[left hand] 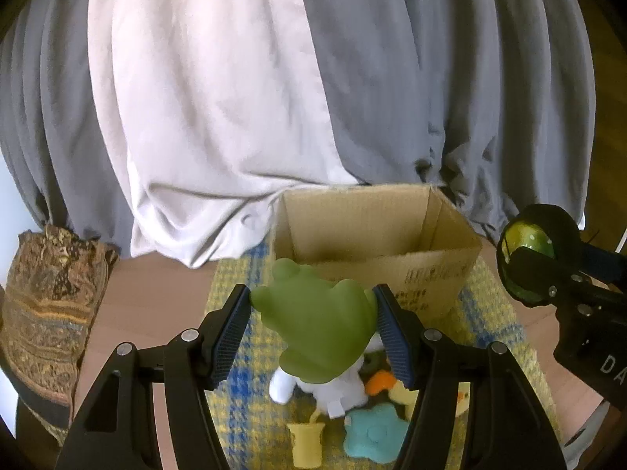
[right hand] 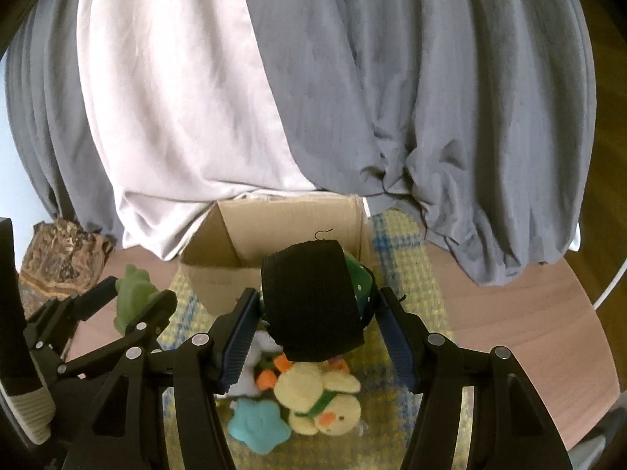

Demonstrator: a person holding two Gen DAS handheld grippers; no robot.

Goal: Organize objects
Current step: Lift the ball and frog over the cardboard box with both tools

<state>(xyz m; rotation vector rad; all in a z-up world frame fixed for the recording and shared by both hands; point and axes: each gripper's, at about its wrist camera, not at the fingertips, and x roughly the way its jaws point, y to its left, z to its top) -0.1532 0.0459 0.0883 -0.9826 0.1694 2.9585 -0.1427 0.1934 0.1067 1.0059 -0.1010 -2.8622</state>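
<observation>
Left gripper (left hand: 313,313): clenched on the green rubber frog toy (left hand: 313,325).
Right gripper (right hand: 317,325): grasping the black fabric-wrapped green ball (right hand: 313,305).
Open cardboard box (left hand: 364,215): just ahead.

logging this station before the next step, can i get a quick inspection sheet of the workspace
surface: wooden table with a yellow and blue checked mat on it
job's things: open cardboard box on the mat; green toy and black-wrapped green item held above it
clutter: yellow duck plush, teal star, white plush, small yellow bucket on the mat
grippers: left tongs shut on the green toy; right tongs shut on the black-wrapped item
cables: nothing seen
surroundings: grey and white curtains; patterned cushion
</observation>
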